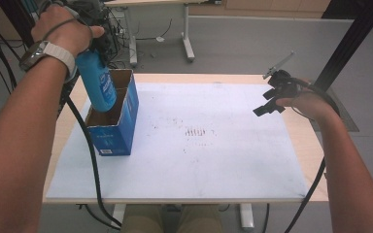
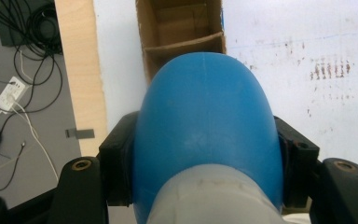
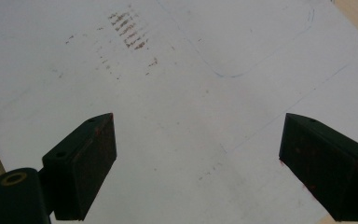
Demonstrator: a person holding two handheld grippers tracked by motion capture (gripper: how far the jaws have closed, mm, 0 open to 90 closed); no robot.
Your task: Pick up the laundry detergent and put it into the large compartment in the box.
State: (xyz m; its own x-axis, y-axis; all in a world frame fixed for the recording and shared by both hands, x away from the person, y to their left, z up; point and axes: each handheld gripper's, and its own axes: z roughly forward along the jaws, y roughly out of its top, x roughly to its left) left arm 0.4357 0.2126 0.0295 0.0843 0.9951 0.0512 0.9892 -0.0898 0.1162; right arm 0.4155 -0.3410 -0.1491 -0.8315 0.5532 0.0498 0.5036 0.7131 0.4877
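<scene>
**Blue bottle going into the blue box**

The left gripper (image 2: 205,154) is squeezing a blue bottle (image 1: 97,82) between its two black jaws. The jaws are pressing on both sides of the bottle, just below its grey cap end (image 2: 214,196). The bottle is hanging with its bottom pointing down, and it is leaning a little. Its bottom end is dipping into the open top of a blue cardboard box (image 1: 121,131). The box is standing on the left part of the white sheet (image 1: 199,170) that is covering the table (image 1: 306,136). A cardboard wall inside the box is splitting it into parts.

The right gripper (image 3: 198,163) is staying off to the right side, well apart from the box. Its jaws are standing wide apart and holding nothing, with the white sheet under them.
</scene>
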